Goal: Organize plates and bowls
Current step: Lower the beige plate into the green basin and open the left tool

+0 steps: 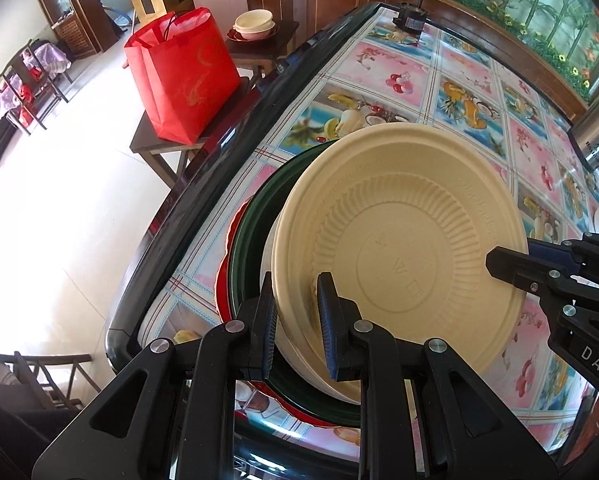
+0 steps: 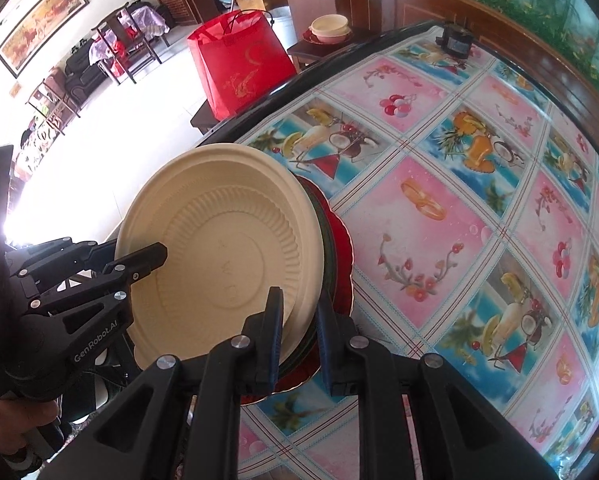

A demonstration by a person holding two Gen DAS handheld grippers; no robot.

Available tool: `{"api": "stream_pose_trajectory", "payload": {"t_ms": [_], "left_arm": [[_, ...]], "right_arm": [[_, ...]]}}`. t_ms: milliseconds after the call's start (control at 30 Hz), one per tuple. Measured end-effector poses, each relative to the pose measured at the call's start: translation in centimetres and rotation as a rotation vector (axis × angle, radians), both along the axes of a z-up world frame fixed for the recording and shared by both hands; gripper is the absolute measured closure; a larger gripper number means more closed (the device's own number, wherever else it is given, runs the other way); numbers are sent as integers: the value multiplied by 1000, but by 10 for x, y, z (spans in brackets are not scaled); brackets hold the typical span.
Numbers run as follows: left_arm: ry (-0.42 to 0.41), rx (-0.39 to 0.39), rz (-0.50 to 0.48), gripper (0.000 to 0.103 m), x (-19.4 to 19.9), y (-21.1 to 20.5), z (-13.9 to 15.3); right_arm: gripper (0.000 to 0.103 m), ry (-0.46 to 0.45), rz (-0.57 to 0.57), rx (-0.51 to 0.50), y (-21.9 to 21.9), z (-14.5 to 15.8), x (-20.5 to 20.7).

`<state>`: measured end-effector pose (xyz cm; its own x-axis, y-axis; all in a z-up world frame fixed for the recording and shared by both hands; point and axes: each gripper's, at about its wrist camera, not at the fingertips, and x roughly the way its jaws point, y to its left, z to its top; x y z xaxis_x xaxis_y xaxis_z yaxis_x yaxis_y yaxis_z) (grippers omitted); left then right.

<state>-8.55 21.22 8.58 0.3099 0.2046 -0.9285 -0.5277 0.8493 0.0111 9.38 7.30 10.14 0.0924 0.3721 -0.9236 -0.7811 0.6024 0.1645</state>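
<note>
Fingers of the left gripper (image 1: 297,326) clamp the near rim of a cream plate (image 1: 399,240), while the right gripper (image 2: 297,336) pinches the opposite rim along with the stacked dishes beneath. The plate, tilted above a green plate (image 1: 251,240) and a red plate (image 1: 223,276), looks light, stiff and slightly slick; the rim offers the surest hold. Below lies a counter (image 2: 459,220) under a glossy fruit-print cloth. Beyond stand a red bag (image 1: 183,72), side-table bowls (image 1: 255,24) and pale floor (image 1: 59,200).
</note>
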Motion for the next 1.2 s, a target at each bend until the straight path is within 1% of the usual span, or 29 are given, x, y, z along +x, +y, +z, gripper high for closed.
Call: {"api": "stream_pose_trajectory", "payload": {"t_ms": [333,400,500,567,600,633,867,1067,1100,1133,1200], "left_arm": [[-10,36,7,84,1,-2,-1],[-11,39,7,81,1,-2,-1],[-10,39,10,81,1,-1,-2],[-10,41,12,79,0,-1,-1],[-12,41,14,72,0,0,-1],[-16,39,14,68,0,0,-1],[-23,42,15,68,0,-1,1],[-65,52,12,67,2,-3,13],[-70,54,10,62,2,-4,15],[-79,57,7,55,3,-5,17],[-95,62,3,51,4,-7,21]], "right_arm": [[86,-15,15,-14,3,0,-2],[86,-19,19,-17,3,0,-3],[85,-20,24,-19,3,0,-3],[85,-23,27,-21,4,1,-3],[85,-23,29,-21,4,1,-3],[84,-23,31,-22,4,1,-4],[83,-24,30,-23,4,2,-2],[83,-31,17,-4,-1,8,0],[83,-31,12,0,-2,8,0],[83,-31,8,4,-3,9,1],[83,-32,1,4,-4,8,2]]}}
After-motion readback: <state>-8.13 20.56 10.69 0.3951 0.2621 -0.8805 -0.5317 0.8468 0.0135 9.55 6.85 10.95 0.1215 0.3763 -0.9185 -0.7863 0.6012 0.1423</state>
